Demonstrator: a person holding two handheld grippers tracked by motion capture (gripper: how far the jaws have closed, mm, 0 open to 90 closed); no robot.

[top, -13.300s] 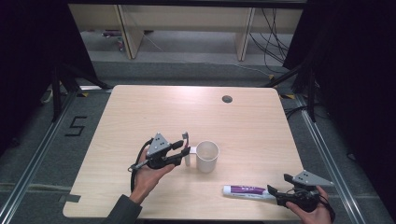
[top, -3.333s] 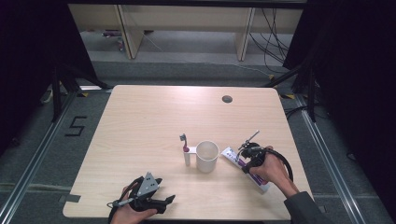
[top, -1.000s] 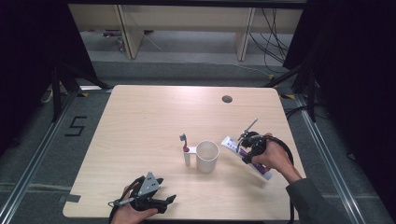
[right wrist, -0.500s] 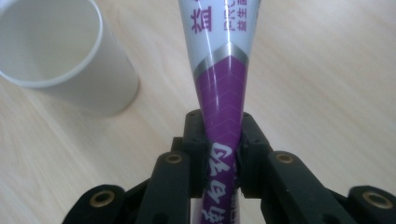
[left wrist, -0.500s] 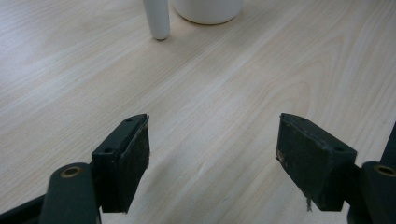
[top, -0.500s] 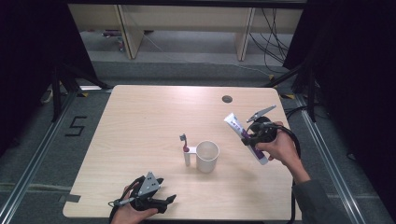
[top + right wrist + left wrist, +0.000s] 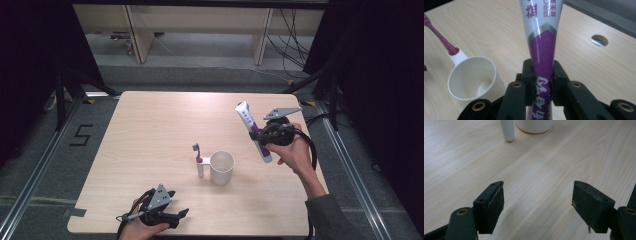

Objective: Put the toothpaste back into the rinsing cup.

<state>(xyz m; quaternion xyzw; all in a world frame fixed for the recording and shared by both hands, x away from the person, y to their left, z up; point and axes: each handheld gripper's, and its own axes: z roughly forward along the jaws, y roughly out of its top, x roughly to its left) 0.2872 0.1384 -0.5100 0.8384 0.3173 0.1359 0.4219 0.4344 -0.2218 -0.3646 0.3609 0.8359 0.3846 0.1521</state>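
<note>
Above the right half of the light wooden table (image 7: 150,125), the right gripper (image 7: 261,134) holds a toothpaste tube (image 7: 248,120) off the surface, its 2 jaws clamped on the tube's purple lower part. In the high view the tube stands tilted, its white upper end leaning up and to the left and its lower end showing below the right hand (image 7: 292,152). In the right gripper view the tube (image 7: 542,47) rises from between the jaws, white with purple print above a silver band, purple below it.

A white cup (image 7: 221,167) stands upright near the middle of the table, to the lower left of the raised tube. It has a narrow white holder (image 7: 201,166) on its left side, and a toothbrush (image 7: 196,152) with a pink handle stands in that holder, head up. The right gripper view looks down into the cup (image 7: 471,77), which looks empty, with the pink handle (image 7: 439,35) sloping into the holder (image 7: 457,56) beside it.

At the near edge of the table, left of centre, the left gripper (image 7: 181,214) lies low over the wood in the left hand (image 7: 140,227), well apart from the cup. In the left gripper view its 2 black jaws stand wide apart with bare table between them, and the bases of the holder (image 7: 507,131) and cup (image 7: 535,126) show at the top.

A small round hole (image 7: 243,105) sits in the tabletop near the far edge.
</note>
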